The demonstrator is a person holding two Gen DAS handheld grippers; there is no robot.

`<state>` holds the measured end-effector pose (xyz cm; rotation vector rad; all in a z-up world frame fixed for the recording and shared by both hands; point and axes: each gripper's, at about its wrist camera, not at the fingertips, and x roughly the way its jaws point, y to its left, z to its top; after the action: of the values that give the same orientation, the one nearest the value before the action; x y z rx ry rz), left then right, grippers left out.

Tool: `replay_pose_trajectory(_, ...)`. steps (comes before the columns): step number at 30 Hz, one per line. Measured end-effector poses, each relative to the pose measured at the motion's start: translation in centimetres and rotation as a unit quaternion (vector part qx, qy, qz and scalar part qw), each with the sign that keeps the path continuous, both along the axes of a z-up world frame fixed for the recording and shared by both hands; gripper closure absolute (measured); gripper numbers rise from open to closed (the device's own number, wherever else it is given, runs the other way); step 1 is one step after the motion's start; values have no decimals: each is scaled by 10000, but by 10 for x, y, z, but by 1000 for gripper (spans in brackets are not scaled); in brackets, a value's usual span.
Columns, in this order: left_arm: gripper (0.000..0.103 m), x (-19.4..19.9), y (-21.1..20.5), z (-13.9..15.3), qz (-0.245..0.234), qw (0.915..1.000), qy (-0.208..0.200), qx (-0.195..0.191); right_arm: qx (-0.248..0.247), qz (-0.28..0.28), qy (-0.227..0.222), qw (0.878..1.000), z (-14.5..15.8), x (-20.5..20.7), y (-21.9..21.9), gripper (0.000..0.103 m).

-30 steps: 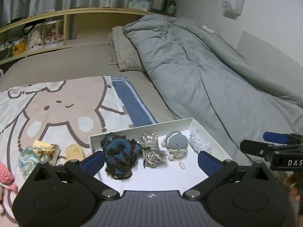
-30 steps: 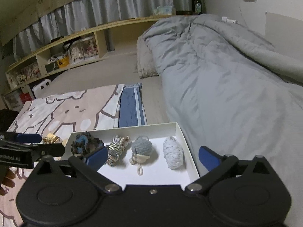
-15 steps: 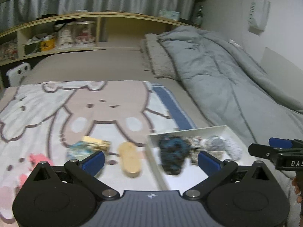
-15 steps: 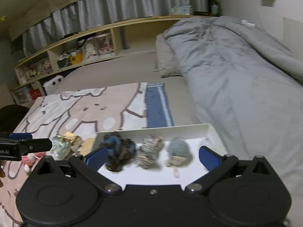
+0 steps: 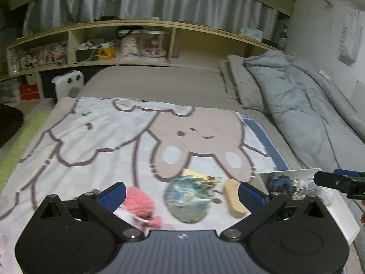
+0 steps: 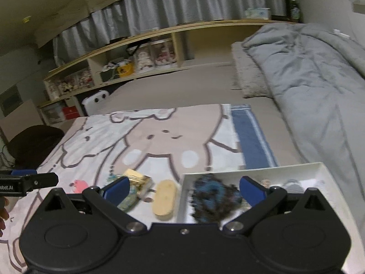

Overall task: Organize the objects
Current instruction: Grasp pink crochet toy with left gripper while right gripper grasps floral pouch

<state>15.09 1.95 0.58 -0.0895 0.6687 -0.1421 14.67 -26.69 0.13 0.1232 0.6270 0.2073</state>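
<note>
left gripper (image 5: pixel 181 190) open over mottled blue-green yarn ball (image 5: pixel 189 199) | right gripper (image 6: pixel 183 188) open, empty | centre ball before closing, then white tray (image 6: pixel 296 167)

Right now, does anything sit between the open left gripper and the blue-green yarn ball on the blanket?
Nothing visible: the left gripper is open straight ahead of the blue-green yarn ball; the pink knitted toy lies beside it.
</note>
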Motion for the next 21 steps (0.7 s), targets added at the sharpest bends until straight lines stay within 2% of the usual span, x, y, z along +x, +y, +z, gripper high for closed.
replay_pose_trajectory(13,0,2,55,-24,297,9994,43,145,377,259,194,9988,-24,29,69,0)
replay_pose_trajectory(21,0,12,69,-52,110,9994,142,308,745,18,603,9954,-55,55,103,0)
